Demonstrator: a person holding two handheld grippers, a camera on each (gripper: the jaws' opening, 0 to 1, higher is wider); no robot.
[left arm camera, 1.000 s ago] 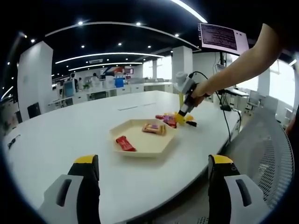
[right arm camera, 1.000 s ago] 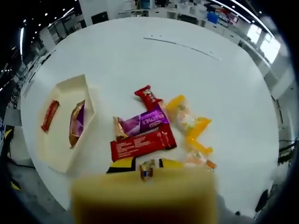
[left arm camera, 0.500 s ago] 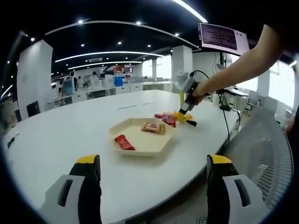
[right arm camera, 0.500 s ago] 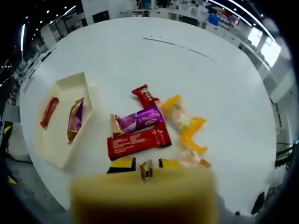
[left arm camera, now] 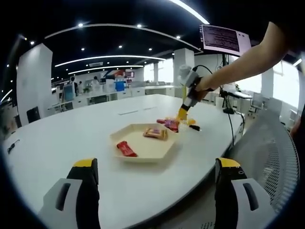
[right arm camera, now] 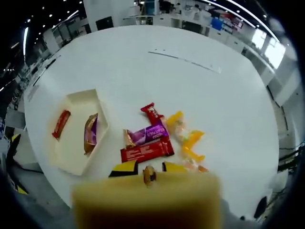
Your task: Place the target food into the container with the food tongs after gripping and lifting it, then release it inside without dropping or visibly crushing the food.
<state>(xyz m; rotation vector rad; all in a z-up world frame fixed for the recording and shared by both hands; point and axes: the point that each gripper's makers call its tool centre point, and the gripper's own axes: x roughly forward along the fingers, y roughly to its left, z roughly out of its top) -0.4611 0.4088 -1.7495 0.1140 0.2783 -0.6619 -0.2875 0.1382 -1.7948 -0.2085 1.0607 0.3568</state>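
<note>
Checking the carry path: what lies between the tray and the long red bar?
In the right gripper view, only bare white table separates the tray from the long red bar.

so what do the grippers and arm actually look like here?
Left gripper: two chunky fingers, black with yellow caps and grey side plates. Right gripper: grey body, yellow tips, and a black cable trailing off across the white table. The person's arm is bare, with no sleeve visible. In the right gripper view, a blurred yellow block fills the bottom.
</note>
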